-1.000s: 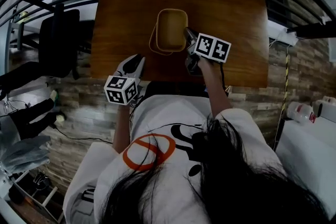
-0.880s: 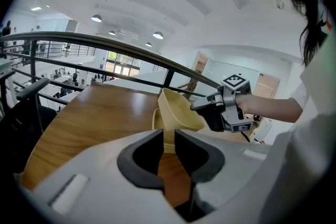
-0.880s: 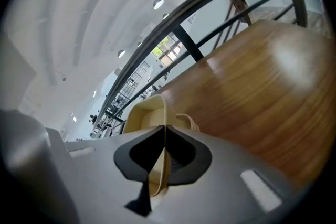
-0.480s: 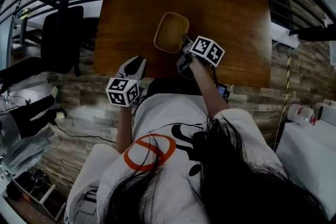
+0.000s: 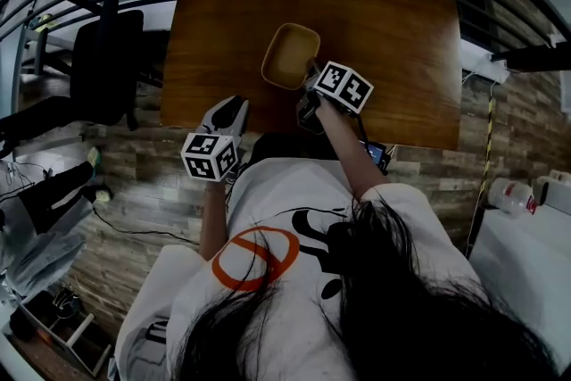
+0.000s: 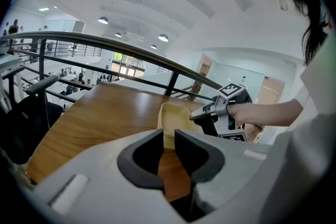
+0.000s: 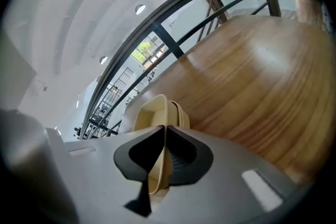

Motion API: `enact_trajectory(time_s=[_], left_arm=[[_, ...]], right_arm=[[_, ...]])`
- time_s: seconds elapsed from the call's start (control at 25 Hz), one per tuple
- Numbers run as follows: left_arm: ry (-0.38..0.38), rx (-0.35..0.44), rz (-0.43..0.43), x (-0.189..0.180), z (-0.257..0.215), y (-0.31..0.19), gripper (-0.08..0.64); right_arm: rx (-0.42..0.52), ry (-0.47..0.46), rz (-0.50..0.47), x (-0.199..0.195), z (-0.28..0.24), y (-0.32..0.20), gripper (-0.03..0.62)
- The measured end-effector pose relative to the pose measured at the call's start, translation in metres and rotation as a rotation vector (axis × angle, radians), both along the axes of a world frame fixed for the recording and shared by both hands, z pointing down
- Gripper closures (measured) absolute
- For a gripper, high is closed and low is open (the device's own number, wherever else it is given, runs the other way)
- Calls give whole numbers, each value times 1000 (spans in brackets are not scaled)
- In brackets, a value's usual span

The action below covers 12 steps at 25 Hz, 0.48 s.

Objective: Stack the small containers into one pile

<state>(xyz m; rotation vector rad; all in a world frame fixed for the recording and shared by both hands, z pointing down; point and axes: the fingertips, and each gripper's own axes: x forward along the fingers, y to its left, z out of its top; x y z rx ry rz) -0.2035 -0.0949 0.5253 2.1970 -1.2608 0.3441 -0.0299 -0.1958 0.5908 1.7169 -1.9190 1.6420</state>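
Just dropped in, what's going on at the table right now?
A person works with two handheld grippers. The right gripper is clamped on the wall of a yellow container nested in another on the table; its jaws have just eased open slightly. The left gripper hangs empty, jaws slightly apart, at the table's near edge.

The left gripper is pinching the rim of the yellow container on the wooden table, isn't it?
Not the left: the right gripper pinches the rim of the yellow container on the wooden table. The right gripper view shows the rim between its fingers.
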Motion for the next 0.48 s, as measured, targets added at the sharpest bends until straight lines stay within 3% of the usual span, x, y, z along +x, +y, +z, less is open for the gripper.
enact_trajectory(time_s=[0.12, 0.24, 0.48], left_arm=[[2, 1, 1, -2, 0, -3, 508], [4, -4, 9, -4, 1, -5, 508], [17, -5, 51, -1, -4, -3, 508]], right_arm=[[6, 29, -34, -4, 2, -1, 538], [25, 44, -82, -9, 3, -3, 449], [76, 80, -158, -12, -6, 3, 439]])
